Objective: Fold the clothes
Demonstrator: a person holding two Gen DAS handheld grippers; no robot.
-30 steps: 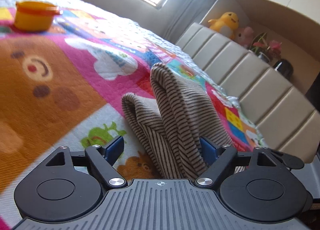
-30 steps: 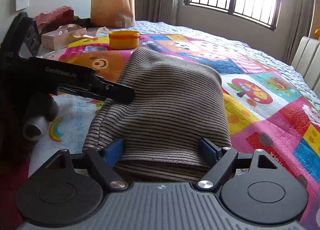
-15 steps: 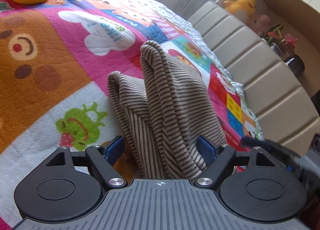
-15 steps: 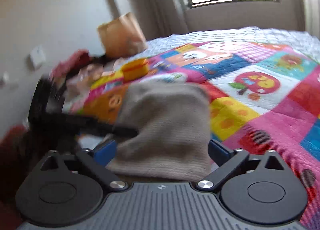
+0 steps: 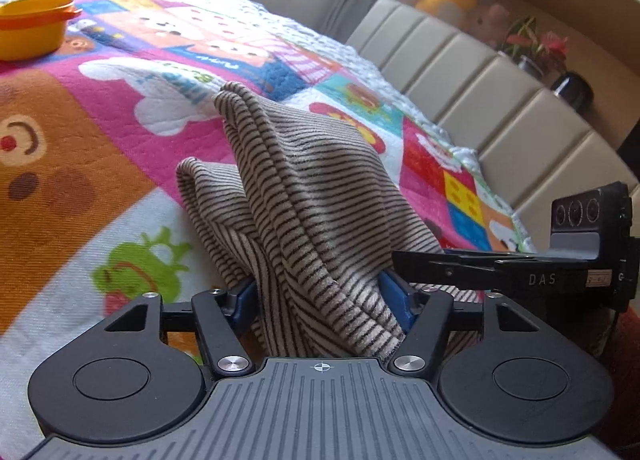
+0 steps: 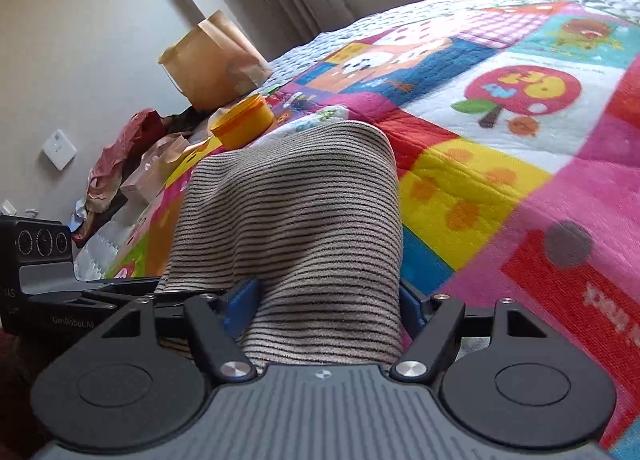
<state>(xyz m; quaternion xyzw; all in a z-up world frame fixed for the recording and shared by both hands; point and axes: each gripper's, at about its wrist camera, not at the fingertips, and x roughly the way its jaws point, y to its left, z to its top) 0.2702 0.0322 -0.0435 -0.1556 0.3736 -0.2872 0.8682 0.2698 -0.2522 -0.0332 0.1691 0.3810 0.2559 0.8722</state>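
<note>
Your left gripper (image 5: 322, 298) has the striped garment (image 5: 308, 196) bunched between its blue pads (image 5: 394, 294), and its jaws are closing. The cloth fills the gap from pad to pad, and both pads appear to press on it. From this grip the fabric rises in thick folds to a peak, and a second, lower fold slumps onto the quilt (image 5: 100, 148) to the left of it.

Your right gripper (image 6: 324, 302) also has the same garment (image 6: 296, 220) between its pads (image 6: 242, 298), jaws likewise closing. Here the cloth spans the full gap and drapes away from the camera in a broad, smooth panel, its far edge rounded over the bed. The right-hand pad is largely hidden behind the fabric.

The two tools sit close together at the near edge of the garment. In the left wrist view the right gripper's body and finger come in from the right, just beside the cloth; in the right wrist view the left tool lies at the lower left, against the garment's edge.

An orange container (image 6: 244, 122) stands on the quilt beyond the garment, well apart from it. A brown paper bag (image 6: 212, 56) sits further back near the wall. A padded headboard (image 5: 480, 100) runs along the far side of the bed.
</note>
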